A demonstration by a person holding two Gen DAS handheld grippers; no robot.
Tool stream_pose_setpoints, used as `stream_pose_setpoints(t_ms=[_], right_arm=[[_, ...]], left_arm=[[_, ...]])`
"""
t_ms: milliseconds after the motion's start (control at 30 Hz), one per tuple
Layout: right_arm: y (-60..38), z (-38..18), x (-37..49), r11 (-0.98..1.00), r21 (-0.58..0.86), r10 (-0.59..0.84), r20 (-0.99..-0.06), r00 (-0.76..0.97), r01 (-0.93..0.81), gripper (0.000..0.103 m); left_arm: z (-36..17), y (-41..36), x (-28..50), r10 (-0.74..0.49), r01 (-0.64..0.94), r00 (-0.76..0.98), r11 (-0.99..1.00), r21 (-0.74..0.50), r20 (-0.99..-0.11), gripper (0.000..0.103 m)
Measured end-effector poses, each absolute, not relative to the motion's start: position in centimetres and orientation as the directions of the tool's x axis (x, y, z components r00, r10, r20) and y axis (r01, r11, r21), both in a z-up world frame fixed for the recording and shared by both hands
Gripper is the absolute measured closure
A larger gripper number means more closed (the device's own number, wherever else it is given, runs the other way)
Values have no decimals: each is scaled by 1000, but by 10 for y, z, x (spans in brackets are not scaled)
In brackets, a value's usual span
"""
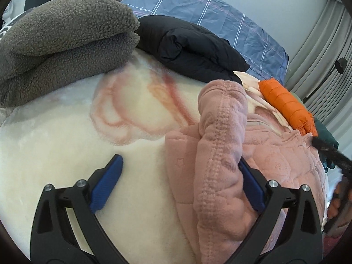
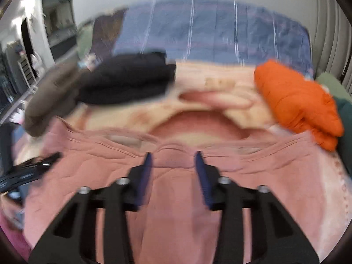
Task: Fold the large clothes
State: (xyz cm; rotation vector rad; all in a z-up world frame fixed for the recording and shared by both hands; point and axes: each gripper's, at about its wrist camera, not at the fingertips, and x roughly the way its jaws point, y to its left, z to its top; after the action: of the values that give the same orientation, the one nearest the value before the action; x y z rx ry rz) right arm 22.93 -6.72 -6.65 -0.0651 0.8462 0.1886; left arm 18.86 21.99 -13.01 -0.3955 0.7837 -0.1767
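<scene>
On the bed, a pink quilted garment [image 1: 222, 176] drapes loosely across the wide-open left hand-held gripper [image 1: 180, 184], unpinched, so its fold may slip; the right hand-held gripper [image 2: 173, 165], half-closed, holds nothing visible.

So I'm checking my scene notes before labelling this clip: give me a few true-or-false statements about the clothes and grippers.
1. The left gripper stands wide open. True.
2. The pink garment is hanging on a rack. False: it lies on the cream blanket.
3. The orange jacket lies beyond the pink garment. True.
4. The grey fleece is spread flat. False: it is folded, beside the black jacket.
</scene>
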Motion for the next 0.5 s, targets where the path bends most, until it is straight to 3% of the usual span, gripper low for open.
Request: stream_pose_setpoints(t_ms=[67, 167, 233, 367, 500], right_arm=[[-69, -111, 258, 989, 34, 109, -831, 546, -147, 71], [-68, -107, 259, 989, 37, 112, -821, 560, -144, 70], [-63, -105, 253, 986, 2, 100, -804, 587, -166, 70], [-82, -83, 233, 986, 101, 164, -752, 638, -134, 68], [-69, -50, 156, 970, 64, 217, -656, 723, -234, 57]], left_arm=[[-131, 222, 188, -311, 17, 701, 907, -420, -642, 4], [-132, 224, 188, -335, 26, 698, 896, -444, -634, 5], [-132, 226, 188, -351, 34, 696, 888, -460, -626, 5], [-132, 228, 187, -357, 36, 699, 883, -468, -619, 5], [-132, 230, 186, -367, 38, 702, 875, -482, -610, 6]])
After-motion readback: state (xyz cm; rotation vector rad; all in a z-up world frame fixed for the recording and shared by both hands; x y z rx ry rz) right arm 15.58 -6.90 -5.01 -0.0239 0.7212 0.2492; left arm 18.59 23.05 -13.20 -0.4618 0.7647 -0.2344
